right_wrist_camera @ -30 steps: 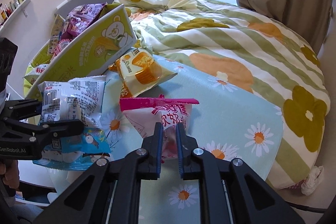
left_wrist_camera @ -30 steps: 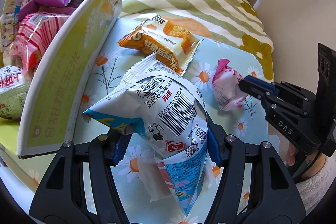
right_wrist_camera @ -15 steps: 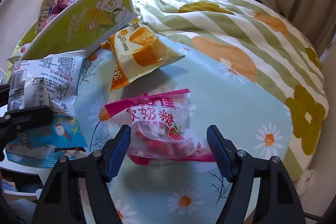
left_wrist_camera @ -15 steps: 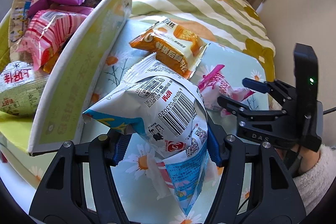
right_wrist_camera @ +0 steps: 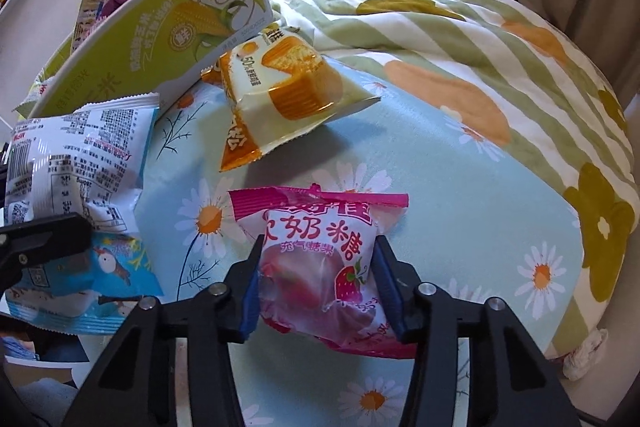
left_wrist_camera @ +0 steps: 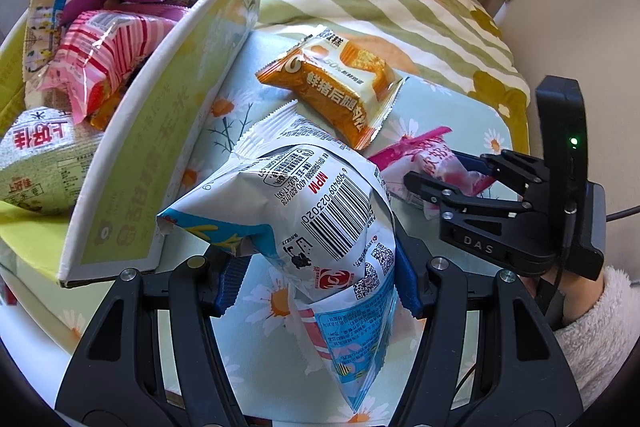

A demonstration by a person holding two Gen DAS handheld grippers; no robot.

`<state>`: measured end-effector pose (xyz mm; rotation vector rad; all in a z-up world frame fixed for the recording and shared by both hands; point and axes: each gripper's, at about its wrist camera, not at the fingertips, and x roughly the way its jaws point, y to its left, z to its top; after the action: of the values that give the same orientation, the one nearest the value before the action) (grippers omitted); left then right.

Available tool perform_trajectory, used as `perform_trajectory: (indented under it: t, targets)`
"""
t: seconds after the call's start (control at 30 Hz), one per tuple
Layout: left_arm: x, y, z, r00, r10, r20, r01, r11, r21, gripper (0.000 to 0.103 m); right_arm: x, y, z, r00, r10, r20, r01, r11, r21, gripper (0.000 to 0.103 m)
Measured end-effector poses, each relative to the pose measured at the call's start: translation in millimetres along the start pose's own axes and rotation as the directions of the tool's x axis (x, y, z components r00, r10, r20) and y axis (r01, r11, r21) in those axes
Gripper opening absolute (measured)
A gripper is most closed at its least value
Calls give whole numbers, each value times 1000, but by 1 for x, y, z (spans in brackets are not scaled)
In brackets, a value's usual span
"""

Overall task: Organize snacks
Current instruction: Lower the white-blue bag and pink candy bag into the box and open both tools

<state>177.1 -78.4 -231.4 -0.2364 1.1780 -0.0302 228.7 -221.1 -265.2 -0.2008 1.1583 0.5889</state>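
Observation:
My left gripper (left_wrist_camera: 316,287) is shut on a white and blue snack bag (left_wrist_camera: 320,211), held just above the daisy-print blanket (left_wrist_camera: 452,115). Its barcode side faces the camera. To its right, my right gripper (right_wrist_camera: 318,287) has a pink strawberry candy bag (right_wrist_camera: 316,247) between its jaws. The jaws are closing and both blue pads press the bag's sides. In the left wrist view the right gripper (left_wrist_camera: 436,169) reaches in from the right onto that pink bag (left_wrist_camera: 416,147). An orange and white cake packet (right_wrist_camera: 280,87) lies loose beyond it.
A green and white carton (left_wrist_camera: 160,147) stands open at the left, holding several snack packets, purple, pink-striped and white. A striped flower duvet (right_wrist_camera: 440,27) covers the bed behind. Curtains hang at the back. A fleece sleeve (left_wrist_camera: 600,327) shows at the right.
My right gripper went from pinched shut at the pink bag's edge to wide open, sank around the bag, and closed on its sides. The left gripper kept its hold and place.

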Motion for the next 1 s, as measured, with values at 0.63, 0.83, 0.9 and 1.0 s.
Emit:
perform_trajectory:
  t: [0.63, 0.83, 0.9, 1.0]
  targets:
    - [-140, 22, 35, 971, -61, 233, 56, 998, 29, 59, -167, 64, 51, 972, -1, 236, -9, 999, 42, 45]
    - [-180, 81, 49, 961, -10, 278, 13, 1000, -8, 59, -182, 110, 79, 959, 37, 280, -47, 999, 26, 45]
    - [-186, 104, 54, 962, 8, 272, -4, 1000, -17, 59, -182, 125, 89, 954, 59, 293, -69, 997, 24, 45]
    - [-188, 140, 62, 966, 30, 256, -26, 1000, -17, 59, -174, 147, 105, 951, 75, 300, -86, 996, 25, 45]
